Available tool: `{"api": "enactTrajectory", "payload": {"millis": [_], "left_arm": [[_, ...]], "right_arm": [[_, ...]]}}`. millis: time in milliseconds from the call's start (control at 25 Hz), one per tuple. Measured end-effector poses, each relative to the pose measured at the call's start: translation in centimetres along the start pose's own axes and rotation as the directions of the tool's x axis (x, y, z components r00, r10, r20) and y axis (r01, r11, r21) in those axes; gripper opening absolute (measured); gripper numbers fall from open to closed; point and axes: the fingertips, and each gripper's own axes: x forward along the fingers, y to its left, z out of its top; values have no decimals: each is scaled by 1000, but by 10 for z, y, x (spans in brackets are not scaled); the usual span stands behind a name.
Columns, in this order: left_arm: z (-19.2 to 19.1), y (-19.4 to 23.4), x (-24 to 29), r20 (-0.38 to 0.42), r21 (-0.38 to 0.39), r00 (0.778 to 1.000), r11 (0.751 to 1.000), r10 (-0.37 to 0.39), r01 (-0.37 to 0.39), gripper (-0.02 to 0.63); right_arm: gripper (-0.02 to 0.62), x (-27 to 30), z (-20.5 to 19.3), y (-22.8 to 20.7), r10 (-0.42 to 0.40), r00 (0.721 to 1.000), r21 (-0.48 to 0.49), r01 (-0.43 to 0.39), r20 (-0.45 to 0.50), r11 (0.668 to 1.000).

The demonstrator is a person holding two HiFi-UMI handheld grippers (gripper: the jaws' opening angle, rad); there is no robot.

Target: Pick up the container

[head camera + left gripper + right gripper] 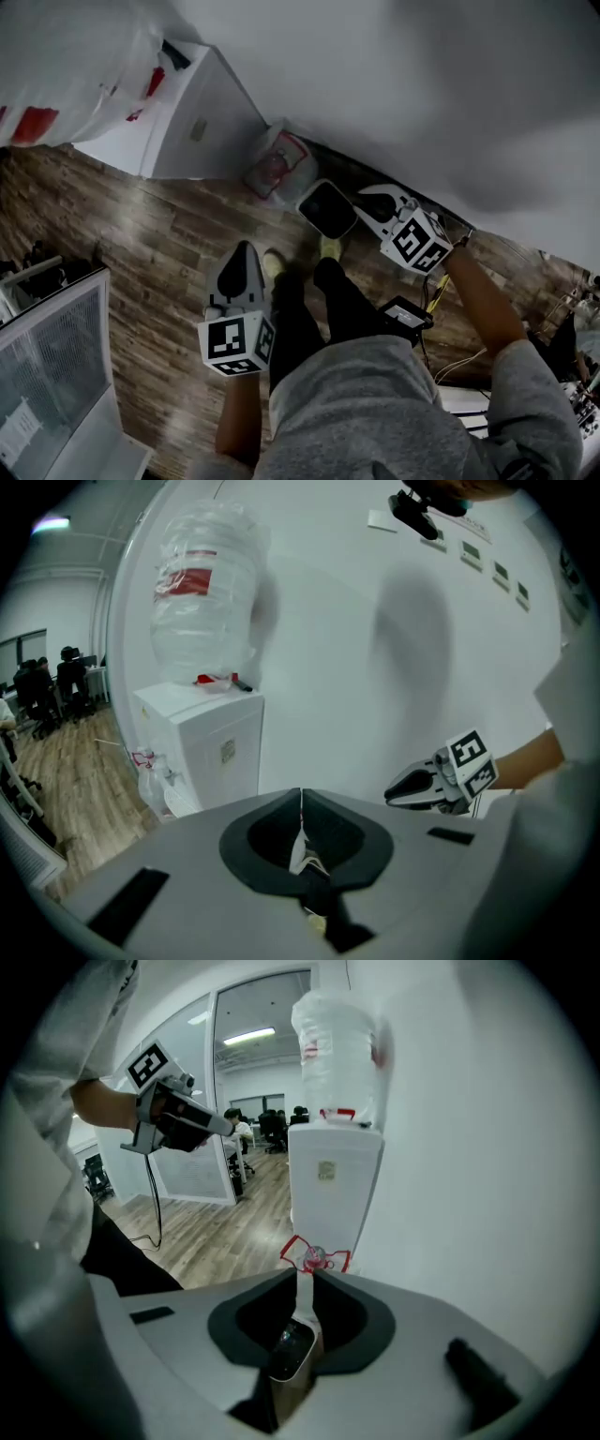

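While both tools are hanging over the brown wooden plank floor [141, 225], the head view is showing the crumpled clear plastic container with red markings [275, 167] lying on that floor at the far side. It is sitting against the foot of the white box-shaped water dispenser [202, 127], close to the white wall [422, 94]. The left gripper [242, 258] is pointing toward it from the near side, well apart. The right gripper [367, 202] is sitting farther right, near the container but not touching it.

Left gripper view: the jaws are meeting along one thin seam, with nothing caught between them. The container is showing at far left by the dispenser's foot. A large clear plastic-wrapped bottle with a red label [202, 592] is standing on top of the dispenser.

Right gripper view: the jaws are sitting together, at most a hairline slit between them, holding nothing and touching nothing. The container's red loops and a round cap-like part are lining up just beyond the jaw tips, dead ahead.

Handling, going by looks: I am reading it as light, thin-walled and slick, with a body likely to crumple under a squeeze. The red loops or the round neck are looking like the stiffest spot, so that is where I would be taking hold. The jaws are needing to open wider than that part first.
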Motion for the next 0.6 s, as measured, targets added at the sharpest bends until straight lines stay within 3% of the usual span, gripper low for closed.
{"api": "enactTrajectory", "payload": {"millis": [320, 600], "left_arm": [[-77, 40, 56, -91, -21, 993, 997, 69, -71, 18], [-156, 54, 98, -186, -45, 982, 997, 46, -55, 18]], "right_arm": [[108, 100, -68, 4, 68, 994, 32, -65, -86, 997], [126, 171, -139, 18, 119, 973, 25, -116, -196, 993]]}}
